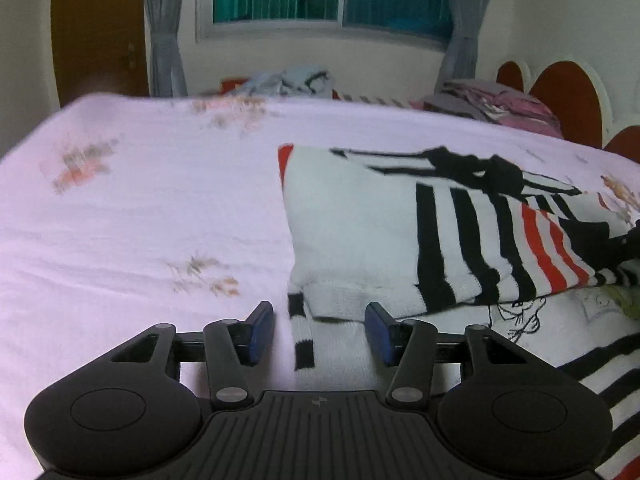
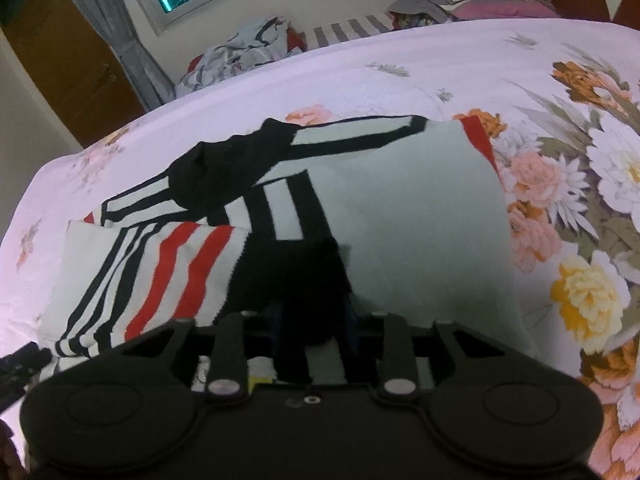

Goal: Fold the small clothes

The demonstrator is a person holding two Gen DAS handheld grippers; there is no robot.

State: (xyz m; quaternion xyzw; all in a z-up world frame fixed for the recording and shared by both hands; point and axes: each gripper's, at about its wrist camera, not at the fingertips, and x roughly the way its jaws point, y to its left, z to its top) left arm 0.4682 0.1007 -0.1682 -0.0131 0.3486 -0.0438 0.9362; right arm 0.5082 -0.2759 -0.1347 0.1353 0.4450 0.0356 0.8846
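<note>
A small white knit garment (image 1: 360,216) with black and red stripes lies partly folded on the pink floral bedspread (image 1: 140,208). My left gripper (image 1: 320,326) is open, its blue pads either side of the garment's near hem, just above the cloth. In the right wrist view the same garment (image 2: 404,208) fills the middle, with a black collar part (image 2: 224,168) and a striped sleeve (image 2: 160,272). My right gripper (image 2: 312,312) is closed on a black fold of the garment, and its fingertips are mostly hidden by the cloth.
A heap of unfolded clothes (image 1: 288,78) lies at the bed's far edge below the window. A stack of folded pink and grey clothes (image 1: 504,108) sits at the far right near the headboard (image 1: 568,96). A wooden door (image 1: 96,32) stands at the far left.
</note>
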